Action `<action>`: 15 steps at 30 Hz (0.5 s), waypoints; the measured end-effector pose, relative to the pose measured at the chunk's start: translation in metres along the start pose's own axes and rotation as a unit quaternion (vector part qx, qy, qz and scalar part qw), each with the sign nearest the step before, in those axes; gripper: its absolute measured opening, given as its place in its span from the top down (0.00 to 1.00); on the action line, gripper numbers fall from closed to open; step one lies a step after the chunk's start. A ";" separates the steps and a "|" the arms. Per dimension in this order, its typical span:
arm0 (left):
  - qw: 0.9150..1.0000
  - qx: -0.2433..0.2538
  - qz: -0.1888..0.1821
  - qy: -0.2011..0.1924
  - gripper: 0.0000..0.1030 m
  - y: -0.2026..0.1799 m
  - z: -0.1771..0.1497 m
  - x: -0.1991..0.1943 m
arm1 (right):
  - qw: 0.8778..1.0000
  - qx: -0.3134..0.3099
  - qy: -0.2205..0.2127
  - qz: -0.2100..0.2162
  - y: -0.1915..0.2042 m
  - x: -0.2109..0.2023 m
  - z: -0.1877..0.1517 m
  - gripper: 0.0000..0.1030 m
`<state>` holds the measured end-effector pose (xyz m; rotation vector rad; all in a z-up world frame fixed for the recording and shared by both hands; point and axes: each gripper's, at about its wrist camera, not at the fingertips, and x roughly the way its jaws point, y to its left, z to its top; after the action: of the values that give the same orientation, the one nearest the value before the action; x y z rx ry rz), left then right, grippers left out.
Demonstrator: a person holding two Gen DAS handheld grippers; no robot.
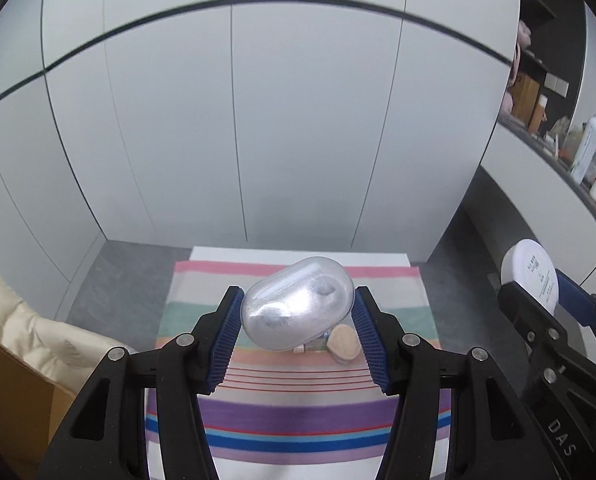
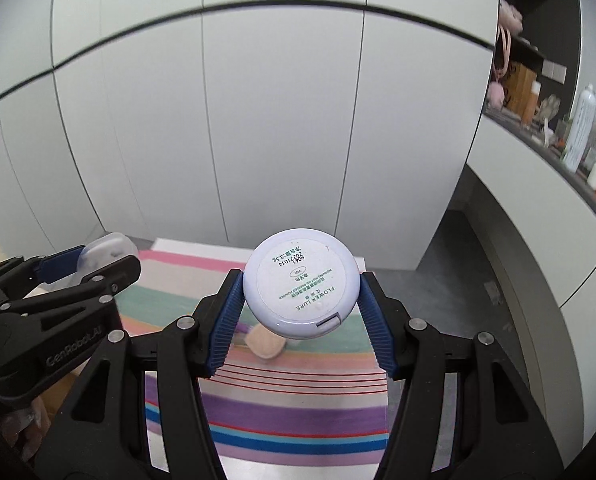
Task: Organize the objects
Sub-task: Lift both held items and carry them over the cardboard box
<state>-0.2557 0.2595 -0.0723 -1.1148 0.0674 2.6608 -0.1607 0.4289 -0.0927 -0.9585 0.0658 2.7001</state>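
My left gripper [image 1: 298,312] is shut on a clear oval plastic case [image 1: 298,306] and holds it above the striped cloth [image 1: 298,408]. My right gripper [image 2: 300,292] is shut on a round white powder compact [image 2: 300,288], label side up, also above the cloth [image 2: 265,412]. A beige heart-shaped puff [image 1: 342,346] lies on the cloth below the case, beside a small item partly hidden. The puff also shows in the right wrist view [image 2: 265,345]. The compact shows at the right of the left wrist view [image 1: 532,276]; the case shows at the left of the right wrist view [image 2: 105,250].
The cloth covers a small table in front of white cabinet doors [image 1: 233,120]. A cream cushion [image 1: 13,320] and a cardboard box [image 1: 17,396] stand at the left. A shelf at the right [image 2: 578,152] holds bottles and clutter. Grey floor [image 2: 470,280] lies to the right.
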 end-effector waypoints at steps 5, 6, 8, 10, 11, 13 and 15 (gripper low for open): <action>1.000 -0.010 -0.003 -0.018 0.45 0.010 0.004 -0.041 | 1.000 -0.004 -0.016 0.003 0.007 -0.033 0.006 0.42; 1.000 -0.012 -0.002 -0.023 0.45 0.013 0.005 -0.047 | 1.000 -0.004 -0.018 0.005 0.009 -0.038 0.007 0.42; 0.999 -0.011 0.001 -0.030 0.45 0.014 0.003 -0.058 | 1.000 0.000 -0.020 0.009 0.009 -0.047 0.007 0.42; 0.999 -0.008 0.001 -0.033 0.45 0.014 0.001 -0.069 | 1.000 0.002 -0.022 0.009 0.008 -0.055 0.007 0.42; 0.999 -0.006 0.002 -0.033 0.45 0.010 0.000 -0.069 | 1.000 0.004 -0.023 0.009 0.008 -0.059 0.007 0.42; 0.999 -0.003 0.007 -0.032 0.45 0.009 -0.004 -0.074 | 1.000 0.006 -0.024 0.010 0.006 -0.065 0.006 0.42; 0.999 -0.004 0.005 -0.032 0.45 0.010 -0.010 -0.080 | 1.000 0.009 -0.023 0.009 0.006 -0.073 0.001 0.42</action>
<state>-0.1976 0.2311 -0.0232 -1.0336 0.0519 2.7057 -0.1089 0.4053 -0.0464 -0.8946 0.0897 2.7318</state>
